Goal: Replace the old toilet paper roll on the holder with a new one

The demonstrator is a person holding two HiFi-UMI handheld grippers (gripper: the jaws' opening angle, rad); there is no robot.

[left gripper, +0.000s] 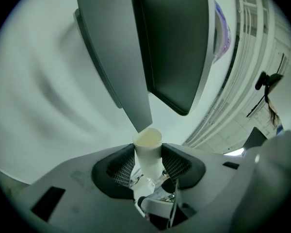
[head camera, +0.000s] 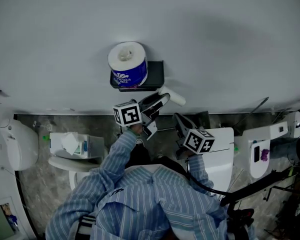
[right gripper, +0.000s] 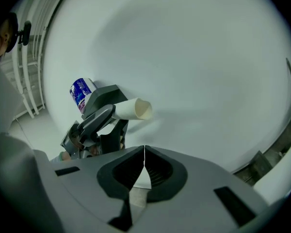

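While the left hand-held gripper [left gripper: 148, 165] pinches the pale cardboard tube [head camera: 174, 98], its near end hidden, at four o'clock from the black holder [head camera: 156, 74] bearing the blue-wrapped roll [head camera: 128, 63], the right hand-held gripper [right gripper: 144, 166] is pressed together.

My head camera looks steeply down from above onto the wall [head camera: 215, 29], the holder [head camera: 157, 76] and both my arms, from a little way back. The left camera sits right behind my left fingers [left gripper: 120, 171] and looks along them at the holder [left gripper: 177, 47], very near. The right camera, behind my right fingers [right gripper: 128, 171], faces the wall [right gripper: 208, 72] from farther off, with the holder [right gripper: 105, 95] at its left. All three share the holder and the cardboard tube [head camera: 172, 97].
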